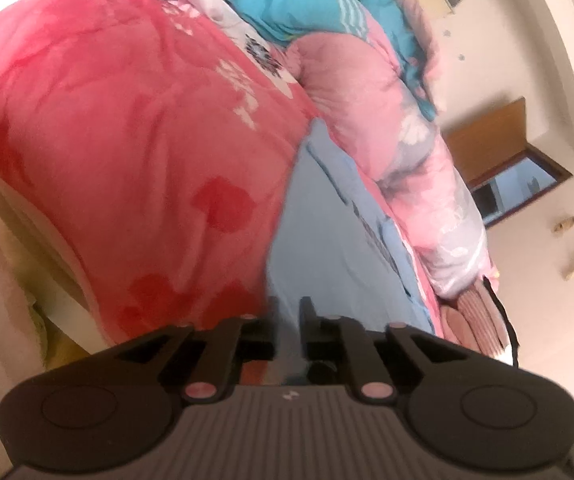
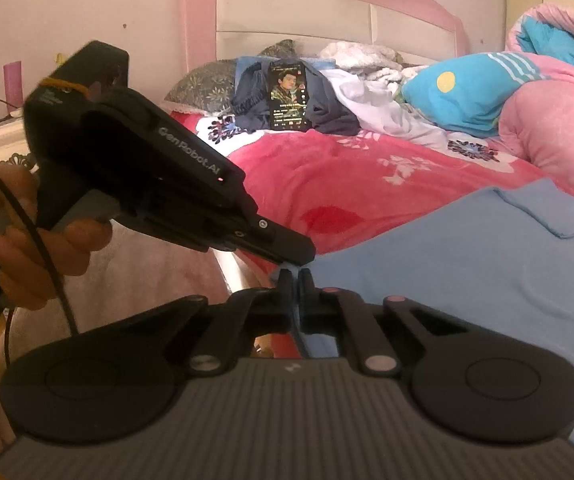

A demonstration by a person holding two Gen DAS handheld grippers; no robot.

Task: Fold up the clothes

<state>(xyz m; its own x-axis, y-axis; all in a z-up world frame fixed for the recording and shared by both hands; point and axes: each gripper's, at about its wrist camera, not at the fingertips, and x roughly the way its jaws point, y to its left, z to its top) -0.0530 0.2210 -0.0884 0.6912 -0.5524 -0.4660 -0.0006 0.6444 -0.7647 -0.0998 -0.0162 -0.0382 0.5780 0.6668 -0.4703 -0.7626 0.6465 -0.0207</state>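
Light-blue shirt is lying spread on the bed over a red blanket, beside a bunched pink quilt. Right tongs are pinching the shirt's near corner, clenched on the cloth. Left tongs are meeting the same corner; in their own view they are standing slightly parted with blue cloth between them, so their hold is looking loose. I judge the corner is risking slipping from the left pair if it pulls now. Both tips are crowding one spot and may be knocking together. Plush blanket underneath may be dragging and wrinkling the fabric during a fold.
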